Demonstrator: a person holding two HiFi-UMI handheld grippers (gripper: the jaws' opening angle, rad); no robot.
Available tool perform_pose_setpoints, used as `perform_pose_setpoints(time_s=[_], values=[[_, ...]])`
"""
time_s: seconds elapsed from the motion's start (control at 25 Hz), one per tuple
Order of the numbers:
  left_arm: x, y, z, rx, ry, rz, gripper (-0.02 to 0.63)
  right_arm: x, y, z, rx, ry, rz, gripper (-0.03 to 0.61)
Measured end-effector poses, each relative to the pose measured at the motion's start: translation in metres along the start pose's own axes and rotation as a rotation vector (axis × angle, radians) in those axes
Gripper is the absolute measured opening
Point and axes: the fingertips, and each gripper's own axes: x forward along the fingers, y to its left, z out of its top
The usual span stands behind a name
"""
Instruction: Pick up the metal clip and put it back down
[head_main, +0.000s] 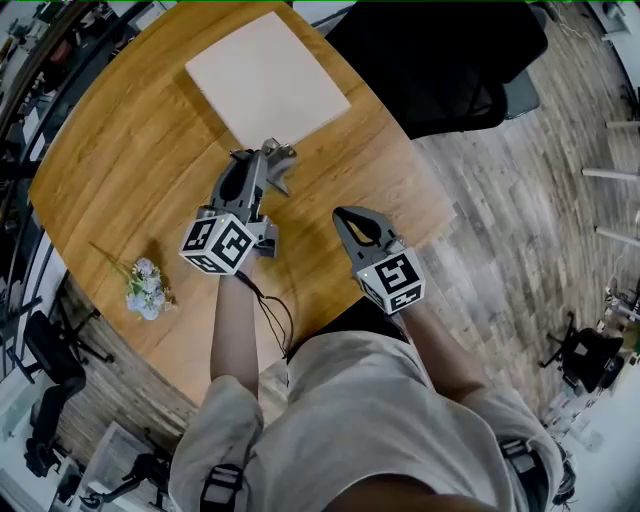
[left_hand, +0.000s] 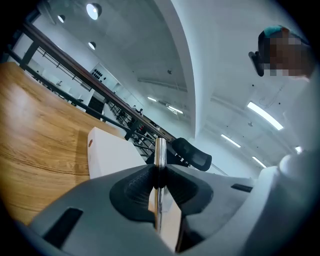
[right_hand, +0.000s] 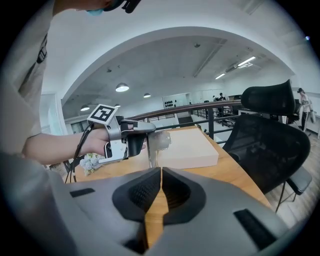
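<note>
The left tool (left_hand: 159, 174) is clenched on the metal clip (left_hand: 160, 150), held upright over the wooden surface (left_hand: 35, 130). Its own view shows only the clip's thin edge, while the right gripper view shows the clip's broad face at that tool's tips. The right tool (right_hand: 161, 187) is clamped shut, empty.
</note>
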Motion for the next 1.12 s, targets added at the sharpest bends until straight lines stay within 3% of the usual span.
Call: perform_pose_setpoints(time_s=[0.56,0.92,1.12], values=[[0.049,0.065,0.010,-0.054,-0.077,0.059,0.092,0.038,-0.007,-0.015,0.045,0.063,0.016,0.032],[0.057,0.077,0.006,-0.005,-0.068,0.091,0.092,0.061,-0.012,-0.011,0.051,0.068,0.027,0.032],[0.064,0.085,-0.002,0.114,-0.022,0.135,0.119,0.074,-0.015,-0.008,0.054,0.069,0.042,0.032]])
